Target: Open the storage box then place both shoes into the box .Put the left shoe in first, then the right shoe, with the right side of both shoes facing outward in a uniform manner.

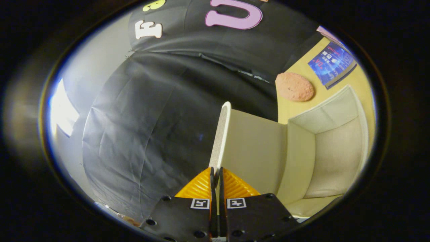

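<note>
Now I am pinching the lid (220, 134) edge in my tool (216, 181); swinging it slowly clear of the box (336, 151).

A draped recording booth — black cloth wall (161, 117), yellow tabletop (302, 111), a book (332, 64)

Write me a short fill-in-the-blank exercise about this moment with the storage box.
1. The gripper has its jaws closed on the edge of the box's ___.
2. The box stands open, and its inside is ___.
3. The pink lump lies on the ___ table, beyond the box.
4. Near that lump lies a blue ___.

Missing words: lid; empty; yellow; book
</note>
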The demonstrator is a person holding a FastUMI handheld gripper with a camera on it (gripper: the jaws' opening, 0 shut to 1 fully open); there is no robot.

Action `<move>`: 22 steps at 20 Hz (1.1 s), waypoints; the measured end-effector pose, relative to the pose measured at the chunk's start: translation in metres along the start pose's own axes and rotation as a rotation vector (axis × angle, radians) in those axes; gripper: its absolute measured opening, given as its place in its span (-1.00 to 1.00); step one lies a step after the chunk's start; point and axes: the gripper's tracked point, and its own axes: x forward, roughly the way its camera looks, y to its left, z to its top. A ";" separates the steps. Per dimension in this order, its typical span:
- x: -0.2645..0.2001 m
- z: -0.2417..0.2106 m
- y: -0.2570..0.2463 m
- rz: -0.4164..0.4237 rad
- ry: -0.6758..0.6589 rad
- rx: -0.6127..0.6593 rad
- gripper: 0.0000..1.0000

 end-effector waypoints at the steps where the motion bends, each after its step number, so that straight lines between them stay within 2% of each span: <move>1: 0.009 -0.004 0.004 -0.007 0.009 -0.002 -0.90; 4: 0.029 -0.013 0.011 -0.035 0.012 0.007 -0.87; 8: 0.042 -0.021 -0.007 -0.106 0.019 -0.009 -0.83; 9: 0.047 -0.020 -0.013 -0.115 0.025 -0.011 -0.60; 17: 0.016 0.022 -0.028 -0.145 -0.029 -0.025 -0.60; 22: -0.022 0.055 -0.046 -0.183 -0.093 -0.034 -0.60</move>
